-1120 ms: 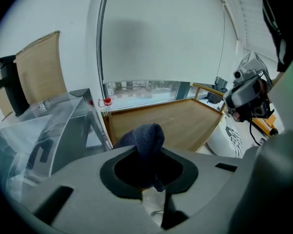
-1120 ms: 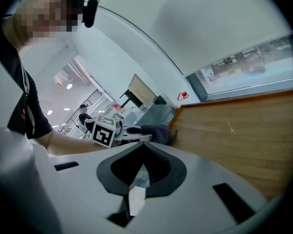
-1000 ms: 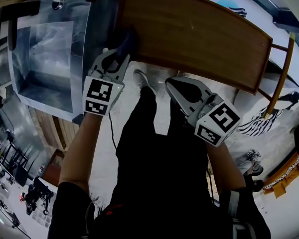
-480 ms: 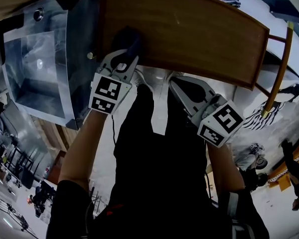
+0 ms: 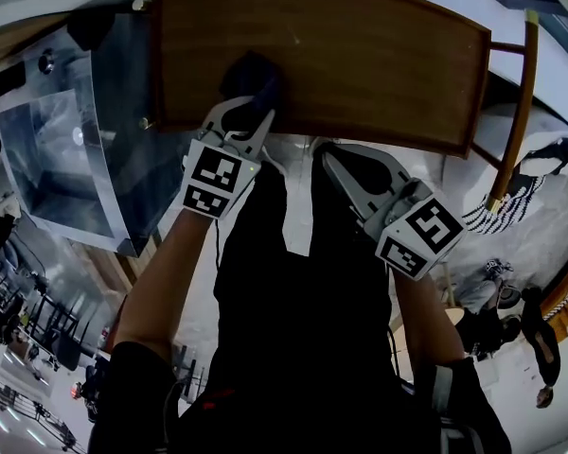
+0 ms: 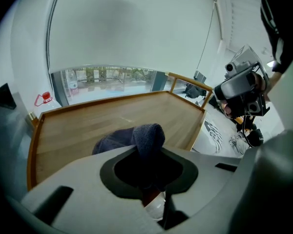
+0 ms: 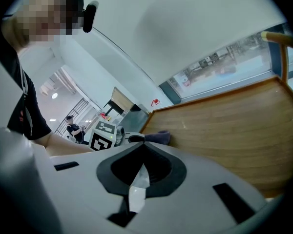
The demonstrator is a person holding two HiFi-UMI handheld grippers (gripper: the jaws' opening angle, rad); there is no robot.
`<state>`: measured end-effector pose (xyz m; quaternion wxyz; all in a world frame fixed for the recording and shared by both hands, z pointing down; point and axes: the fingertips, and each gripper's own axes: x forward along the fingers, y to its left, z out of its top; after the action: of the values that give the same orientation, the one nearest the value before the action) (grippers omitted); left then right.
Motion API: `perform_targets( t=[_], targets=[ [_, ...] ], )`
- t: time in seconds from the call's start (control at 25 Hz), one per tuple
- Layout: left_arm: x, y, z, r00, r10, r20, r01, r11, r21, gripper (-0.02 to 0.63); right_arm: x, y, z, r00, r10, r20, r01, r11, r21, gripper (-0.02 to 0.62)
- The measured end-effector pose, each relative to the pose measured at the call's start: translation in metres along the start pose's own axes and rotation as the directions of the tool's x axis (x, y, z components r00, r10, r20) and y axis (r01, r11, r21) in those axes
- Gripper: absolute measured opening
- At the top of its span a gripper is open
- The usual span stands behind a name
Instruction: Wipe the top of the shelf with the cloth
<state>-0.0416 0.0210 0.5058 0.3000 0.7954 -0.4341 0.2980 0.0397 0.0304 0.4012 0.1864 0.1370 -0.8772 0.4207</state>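
Observation:
The wooden shelf top fills the upper part of the head view. A dark blue cloth lies bunched on it near the front edge, left of centre. My left gripper is shut on the cloth and holds it against the wood. The left gripper view has the cloth standing up between the jaws of the left gripper, with the shelf top beyond. My right gripper hangs just off the shelf's front edge, shut and holding nothing. From the right gripper the cloth shows at the left.
A shiny metal cabinet stands against the shelf's left side. A wooden post and rail rise at the shelf's right end. A person with a camera rig stands to the right. My own legs are below the shelf edge.
My left gripper has slid the cloth rightward along the shelf top, away from the left end. The right gripper has stayed about where it was.

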Motion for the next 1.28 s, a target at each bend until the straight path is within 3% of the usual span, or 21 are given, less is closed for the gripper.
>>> perform_targets(
  t=[0.6,1.28],
  targets=[
    [0.06,-0.07,0.046,0.993,-0.118,0.001,0.117,0.991,0.064,0.071,-0.061,-0.041,-0.001,0.995,-0.077,0.07,0.073,0.996,0.057,0.005],
    [0.118,-0.152,0.091,0.968,-0.252,-0.011,0.251,0.958,0.141,0.071,-0.131,-0.083,0.0,0.974,-0.165,0.157,0.148,0.983,0.112,0.005]
  ],
)
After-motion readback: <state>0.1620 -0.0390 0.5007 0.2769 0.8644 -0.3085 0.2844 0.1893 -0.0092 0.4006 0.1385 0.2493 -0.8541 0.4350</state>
